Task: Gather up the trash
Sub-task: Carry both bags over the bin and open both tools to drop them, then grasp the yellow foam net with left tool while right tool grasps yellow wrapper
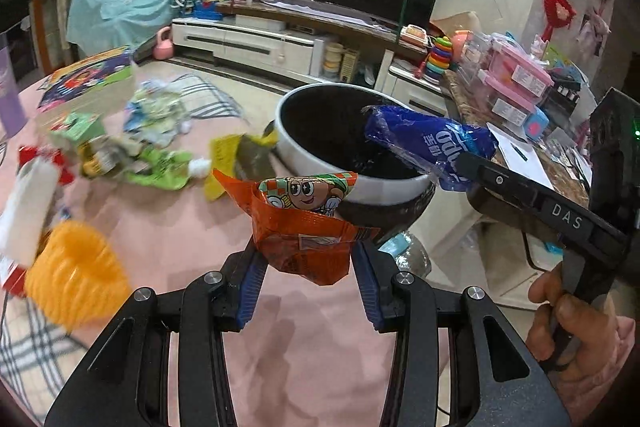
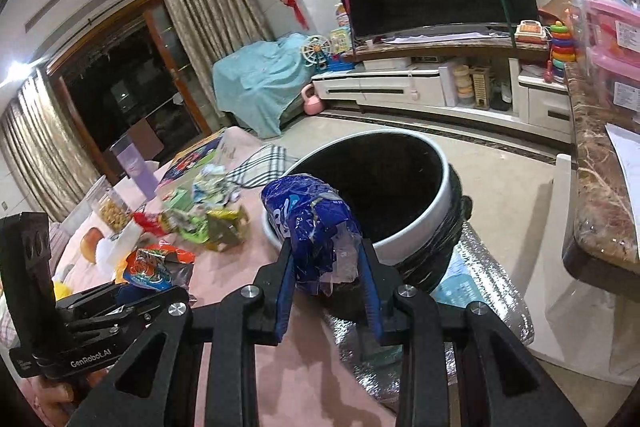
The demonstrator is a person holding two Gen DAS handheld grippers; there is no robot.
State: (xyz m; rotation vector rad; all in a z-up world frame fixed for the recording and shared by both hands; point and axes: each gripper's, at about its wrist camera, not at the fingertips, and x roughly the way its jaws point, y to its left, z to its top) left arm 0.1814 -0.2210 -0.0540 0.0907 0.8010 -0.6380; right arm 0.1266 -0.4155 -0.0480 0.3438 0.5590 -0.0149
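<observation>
My left gripper (image 1: 306,251) is shut on an orange snack wrapper (image 1: 304,227) with a cartoon face, held just short of the near rim of the trash bin (image 1: 320,159). That round white bin has a black liner and stands at the edge of the pink-covered table (image 1: 200,227). My right gripper (image 2: 326,251) is shut on a crumpled blue wrapper (image 2: 312,223); in the left wrist view this blue wrapper (image 1: 432,143) hangs over the bin's right rim. The right wrist view shows the bin (image 2: 420,227) right behind the wrapper, and the left gripper (image 2: 168,287) with the orange wrapper (image 2: 148,267) at lower left.
More wrappers lie in a pile (image 1: 132,147) on the table left of the bin, with a yellow wrapper (image 1: 232,159) beside it and an orange ribbed thing (image 1: 76,279) near the front. A marble counter (image 2: 600,187) with pink boxes stands right. A person's hand (image 1: 576,319) grips the right tool.
</observation>
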